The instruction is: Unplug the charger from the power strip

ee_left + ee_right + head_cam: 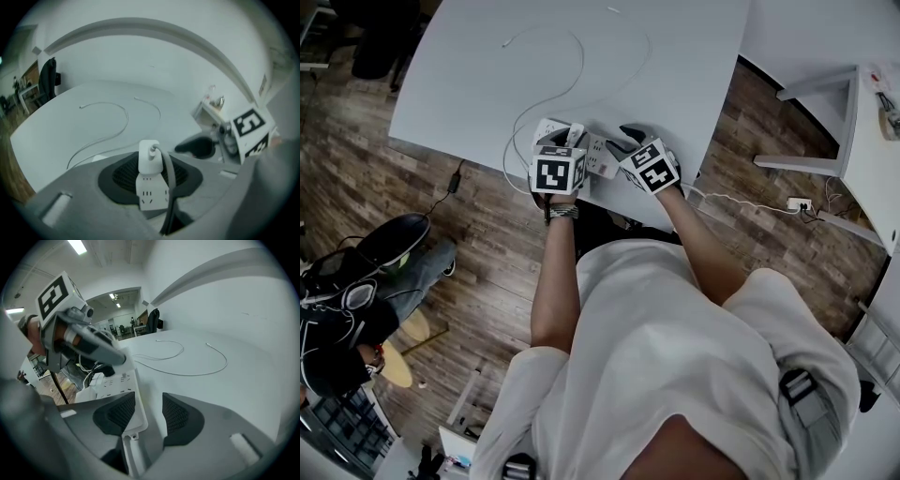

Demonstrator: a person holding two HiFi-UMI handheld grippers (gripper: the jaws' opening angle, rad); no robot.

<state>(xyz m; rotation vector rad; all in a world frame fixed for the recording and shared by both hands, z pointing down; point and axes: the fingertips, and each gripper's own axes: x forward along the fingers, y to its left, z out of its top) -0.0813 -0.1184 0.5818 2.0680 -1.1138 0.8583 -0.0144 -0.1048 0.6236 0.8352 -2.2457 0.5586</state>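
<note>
A white power strip (598, 157) lies near the front edge of the white table (469, 75), between my two grippers. At its left end sits the white charger (150, 157), plugged into the socketed block (152, 193), with a grey cable running down from it. My left gripper (152, 176) is shut on the charger, a dark pad against each side. The right gripper (149, 413) stands open around the strip's other end (133, 427). Its left pad (119, 413) overlaps the socket face, and its right pad (180, 416) stands apart over the table.
A thin white cable (572, 56) loops across the table behind the strip. The table edge runs just below both grippers. On the wooden floor lie another power strip (799, 203) with a cord, and a black chair base (389, 242) at left. A second white table (874, 141) stands at right.
</note>
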